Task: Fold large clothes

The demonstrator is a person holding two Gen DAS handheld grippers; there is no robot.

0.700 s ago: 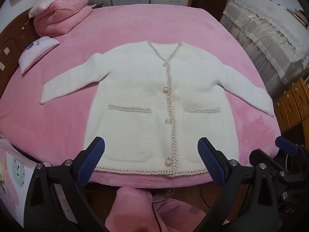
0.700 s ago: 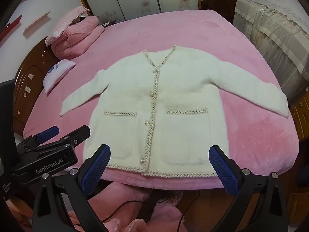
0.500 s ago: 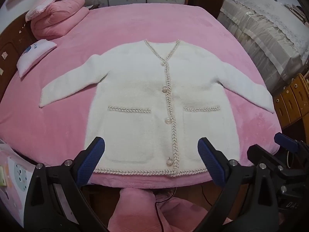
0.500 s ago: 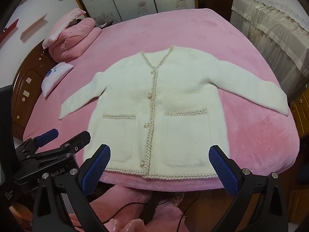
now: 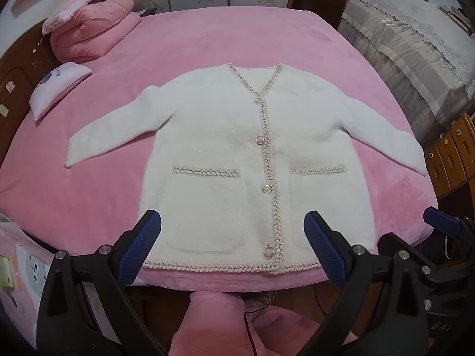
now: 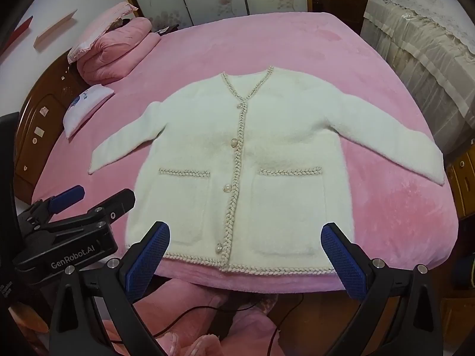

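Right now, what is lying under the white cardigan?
The white cardigan lies flat, buttoned, front up, on the pink blanket that covers the bed; pink shows all around it. Anything directly beneath the cardigan, and its back side, is covered and cannot be seen.

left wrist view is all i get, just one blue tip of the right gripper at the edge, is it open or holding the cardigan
Observer: Open. The right wrist view shows the right gripper with both fingers spread wide and nothing between them. The cardigan lies flat on the bed beyond.
Operator: ok and where does my left gripper sit seen from that side
Observer: The left gripper is low at the picture's left, beside the cardigan's hem corner. Whether it touches the fabric cannot be told from there.
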